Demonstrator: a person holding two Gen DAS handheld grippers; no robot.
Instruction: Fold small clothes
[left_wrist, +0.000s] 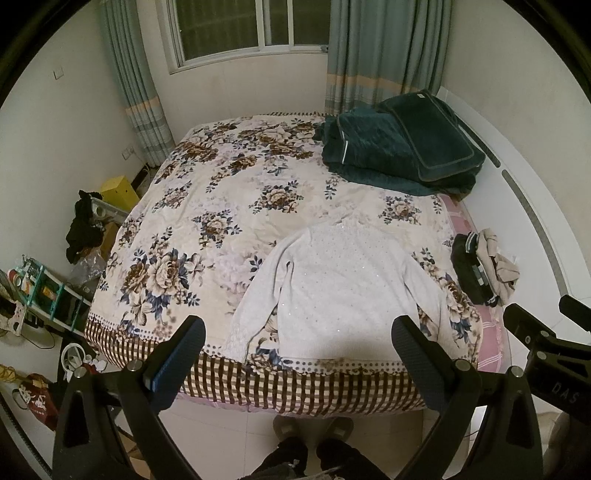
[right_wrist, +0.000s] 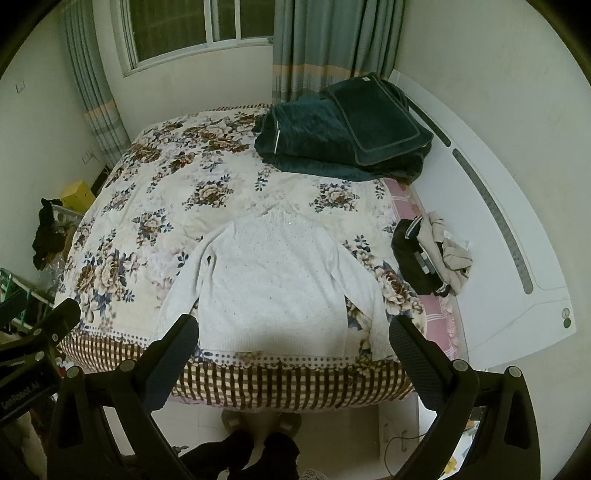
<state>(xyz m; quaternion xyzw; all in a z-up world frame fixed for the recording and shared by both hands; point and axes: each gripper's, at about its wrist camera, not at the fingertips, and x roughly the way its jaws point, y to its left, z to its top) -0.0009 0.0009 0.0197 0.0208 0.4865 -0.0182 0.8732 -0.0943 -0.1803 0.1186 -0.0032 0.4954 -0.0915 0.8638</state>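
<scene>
A small white sweater (left_wrist: 340, 291) lies spread flat on the flowered bedspread (left_wrist: 207, 206), hem toward the near bed edge, both sleeves out to the sides. It also shows in the right wrist view (right_wrist: 273, 284). My left gripper (left_wrist: 299, 343) is open and empty, held above the near bed edge in front of the sweater's hem. My right gripper (right_wrist: 293, 339) is open and empty, also above the near edge, to the right of the left one. A small heap of dark and beige clothes (left_wrist: 484, 266) lies at the bed's right side, also seen in the right wrist view (right_wrist: 432, 254).
A folded dark green blanket (left_wrist: 399, 147) sits at the far right corner of the bed. A white headboard (right_wrist: 498, 236) runs along the right. Clutter, a yellow box (left_wrist: 120, 192) and a shelf (left_wrist: 48, 291) stand on the floor at left. The person's feet (left_wrist: 314, 432) are below.
</scene>
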